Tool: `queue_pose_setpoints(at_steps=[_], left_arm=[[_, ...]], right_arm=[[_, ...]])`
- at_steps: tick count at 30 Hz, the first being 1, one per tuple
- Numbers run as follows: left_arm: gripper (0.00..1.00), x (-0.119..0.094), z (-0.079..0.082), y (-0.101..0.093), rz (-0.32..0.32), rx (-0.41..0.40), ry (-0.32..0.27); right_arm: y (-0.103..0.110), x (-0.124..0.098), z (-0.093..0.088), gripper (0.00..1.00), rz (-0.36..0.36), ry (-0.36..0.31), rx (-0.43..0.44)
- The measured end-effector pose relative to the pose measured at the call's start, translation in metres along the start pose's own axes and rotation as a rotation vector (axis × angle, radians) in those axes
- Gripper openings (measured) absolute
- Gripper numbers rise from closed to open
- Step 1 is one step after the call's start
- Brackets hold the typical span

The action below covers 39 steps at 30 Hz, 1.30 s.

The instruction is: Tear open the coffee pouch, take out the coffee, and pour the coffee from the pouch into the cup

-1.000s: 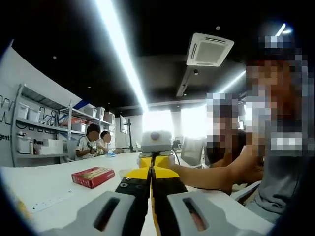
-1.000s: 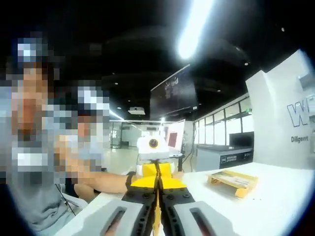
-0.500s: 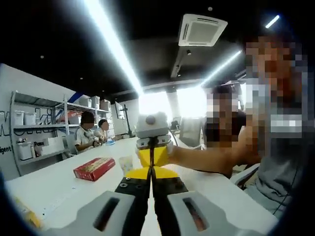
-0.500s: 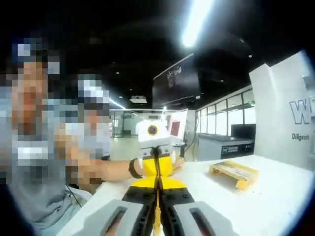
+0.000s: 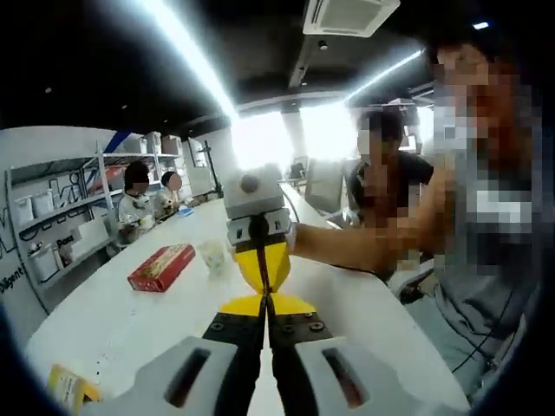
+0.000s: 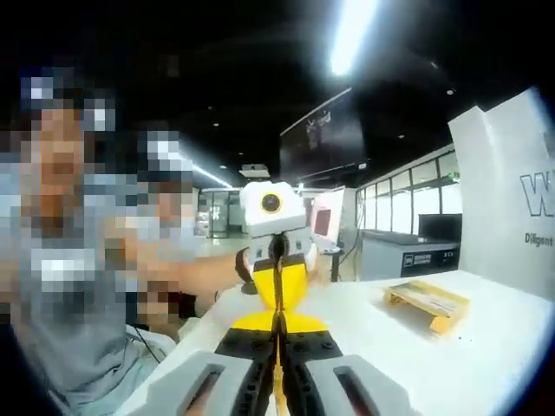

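Observation:
A yellow coffee pouch (image 5: 264, 270) is stretched between my two grippers above the white table (image 5: 130, 321). In the left gripper view my left gripper (image 5: 264, 305) is shut on its near end, and my right gripper (image 5: 257, 245) faces me, shut on the far end. In the right gripper view the same pouch (image 6: 279, 293) runs from my right gripper (image 6: 278, 322) up to my left gripper (image 6: 277, 258). The pouch narrows in the middle between them. A small pale cup (image 5: 212, 256) stands on the table just left of the pouch.
A red box (image 5: 162, 266) lies on the table left of the cup, and a yellow packet (image 5: 69, 386) sits at the near left edge. A yellow slatted tray (image 6: 431, 302) rests on the table (image 6: 486, 355). People sit close by (image 5: 381, 186), and a forearm (image 5: 347, 247) reaches in.
Both views have tilted down toward the table. The facing gripper now sits higher in each view, and a longer stretch of yellow pouch shows between the two grippers. The cup has come into view.

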<state>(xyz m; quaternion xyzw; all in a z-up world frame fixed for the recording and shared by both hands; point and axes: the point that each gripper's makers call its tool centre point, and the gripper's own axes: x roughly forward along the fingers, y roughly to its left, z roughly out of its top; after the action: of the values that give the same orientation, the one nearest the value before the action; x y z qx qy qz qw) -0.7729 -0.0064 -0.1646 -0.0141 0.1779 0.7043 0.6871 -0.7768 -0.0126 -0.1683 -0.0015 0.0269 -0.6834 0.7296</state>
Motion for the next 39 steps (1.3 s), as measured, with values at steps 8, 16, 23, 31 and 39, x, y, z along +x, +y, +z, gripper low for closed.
queue_pose_setpoints(at_steps=[8,16,23,31,39], left_arm=[[0.04,0.0,-0.001,-0.004,-0.008,0.014,0.102],[0.03,-0.002,-0.006,-0.006,0.033,0.08,0.188],[0.02,-0.009,0.006,-0.005,0.191,0.258,0.19],[0.01,-0.016,0.006,-0.003,0.385,0.466,0.267],[0.01,-0.019,0.009,0.001,0.559,0.74,0.403]], right_arm=[[0.005,0.003,-0.001,0.01,0.006,0.016,-0.012],[0.005,0.005,-0.003,0.01,0.009,0.028,-0.003],[0.003,0.006,0.009,0.01,0.027,-0.035,0.118],[0.0,0.014,0.013,0.01,0.043,-0.081,0.287],[-0.004,0.018,0.017,0.01,0.065,-0.135,0.401]])
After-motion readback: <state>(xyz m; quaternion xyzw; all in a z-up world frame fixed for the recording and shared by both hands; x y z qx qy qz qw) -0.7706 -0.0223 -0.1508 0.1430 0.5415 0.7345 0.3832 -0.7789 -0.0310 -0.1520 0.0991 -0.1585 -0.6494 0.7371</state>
